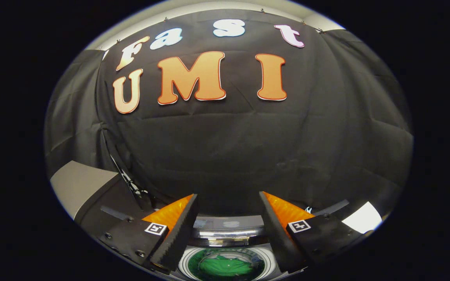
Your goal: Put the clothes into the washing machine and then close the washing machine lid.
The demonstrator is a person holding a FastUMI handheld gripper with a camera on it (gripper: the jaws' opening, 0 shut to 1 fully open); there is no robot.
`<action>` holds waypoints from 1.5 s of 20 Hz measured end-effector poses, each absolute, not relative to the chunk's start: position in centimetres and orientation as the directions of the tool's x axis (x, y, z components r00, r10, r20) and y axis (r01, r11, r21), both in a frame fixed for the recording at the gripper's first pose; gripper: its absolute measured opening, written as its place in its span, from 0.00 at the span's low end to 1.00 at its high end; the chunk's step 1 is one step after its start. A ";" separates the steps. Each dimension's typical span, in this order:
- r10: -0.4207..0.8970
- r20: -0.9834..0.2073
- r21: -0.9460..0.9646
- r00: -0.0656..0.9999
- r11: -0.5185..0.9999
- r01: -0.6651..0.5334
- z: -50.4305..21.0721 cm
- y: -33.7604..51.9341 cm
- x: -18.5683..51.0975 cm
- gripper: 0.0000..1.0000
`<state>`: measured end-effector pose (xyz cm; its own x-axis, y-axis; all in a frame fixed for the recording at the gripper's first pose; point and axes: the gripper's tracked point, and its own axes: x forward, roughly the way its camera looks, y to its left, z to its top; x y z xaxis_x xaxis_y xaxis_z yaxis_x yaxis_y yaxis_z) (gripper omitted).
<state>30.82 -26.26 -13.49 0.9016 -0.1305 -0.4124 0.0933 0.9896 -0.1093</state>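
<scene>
At the bottom centre of the frame we see the green clothes [225,267] lying inside the round opening of the washing machine [186,263], ringed by its pale rim. The garment sits low between our two fingers and slightly below them, so we look down on it through the gap. It is crumpled, and we cannot tell what kind of garment it is.

Just above the opening, still between the fingers, a shiny grey band with a bright strip runs across; we take it for the raised lid [229,228] or the back edge of the machine top, but we cannot tell which. The drum opening is uncovered.

Our gripper [228,203] stands with its fingers spread wide apart and nothing between them; neither finger touches the clothes or the rim as far as we can see. The left finger [178,230] shows its toothed black inner face and orange outer side, and the right finger [275,226] mirrors it. Each carries a small square black-and-white marker on its black base.

Beyond the fingers, the black cloth wall [248,148] fills the middle and upper part of the frame. At the lower left a grey panel [76,185] stands against the cloth, and at the lower right a bright white patch [361,218] sits beside the right finger's base.
</scene>
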 end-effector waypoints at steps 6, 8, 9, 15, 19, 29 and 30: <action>-0.128 -0.434 -0.088 0.892 0.991 0.100 -14.9 -25.9 26.9 0.98; -0.094 -0.471 -0.025 0.877 0.995 0.093 -16.2 -25.3 25.4 0.98; -0.074 -0.494 0.017 0.866 0.995 0.095 -16.9 -25.1 24.7 0.99; -0.077 -0.513 0.006 0.855 0.996 0.094 -18.4 -25.6 23.8 0.99; -0.057 -0.492 0.000 0.869 0.998 0.065 -17.9 -24.8 23.8 0.99; 0.073 -0.319 -0.050 0.945 0.994 -0.094 -11.4 -21.6 19.7 0.98; 0.085 -0.292 -0.044 0.953 0.994 -0.102 -10.4 -21.3 18.7 0.98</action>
<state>18.74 -21.32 -10.39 0.9525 0.0849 -0.2924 -0.1020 0.9938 -0.0437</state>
